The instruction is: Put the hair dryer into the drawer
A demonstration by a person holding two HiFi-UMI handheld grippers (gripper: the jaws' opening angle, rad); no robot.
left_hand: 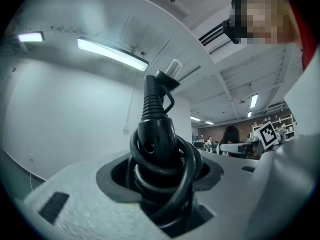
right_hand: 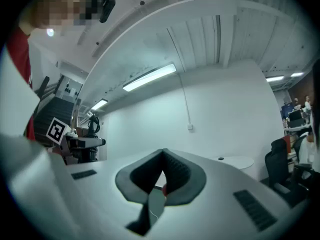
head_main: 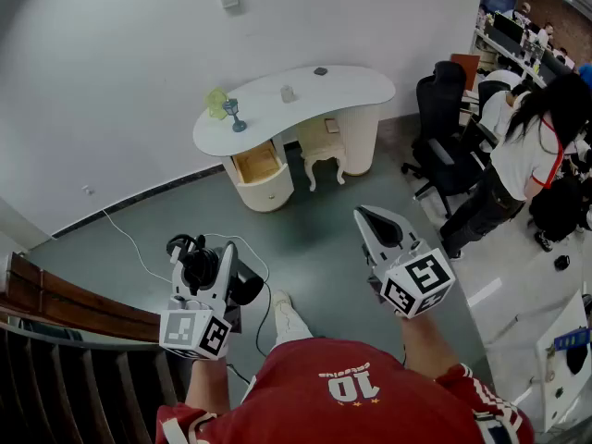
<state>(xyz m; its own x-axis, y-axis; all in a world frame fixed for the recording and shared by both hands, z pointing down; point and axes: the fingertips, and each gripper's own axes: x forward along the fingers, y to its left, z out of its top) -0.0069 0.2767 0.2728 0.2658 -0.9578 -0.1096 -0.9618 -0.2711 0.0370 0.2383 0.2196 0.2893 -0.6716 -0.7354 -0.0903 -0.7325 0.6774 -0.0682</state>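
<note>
1. Closest to us is the red shirt point(head_main: 351, 387), with both claws held out in front over the grey floor.
2. The left gripper point(head_main: 205, 259) is clamped on the black hair dryer point(head_main: 198, 268), which is up in the air beside us, well apart from the desk.
3. We'd call it light but top-heavy: a hard plastic shell, smooth enough to twist in the pads. The cord point(left_hand: 187, 169) wound round the handle makes the hold a bit springy, and a loop could slip. The handle looks like the sensible place to take it, and that's where the jaws have it.
4. The right gripper point(head_main: 370, 215) has its jaws pressed together with nothing between them. It's free to help.
5. The left gripper view gives us the coils round the handle and the plug point(left_hand: 172, 66) poking up on top. The head view shows none of that detail.
6. Only the head view shows the goal. Far ahead, under the curved white desk point(head_main: 305, 95), the drawer point(head_main: 257, 163) stands pulled open, with a small stool point(head_main: 324, 151) just beside it.
</note>
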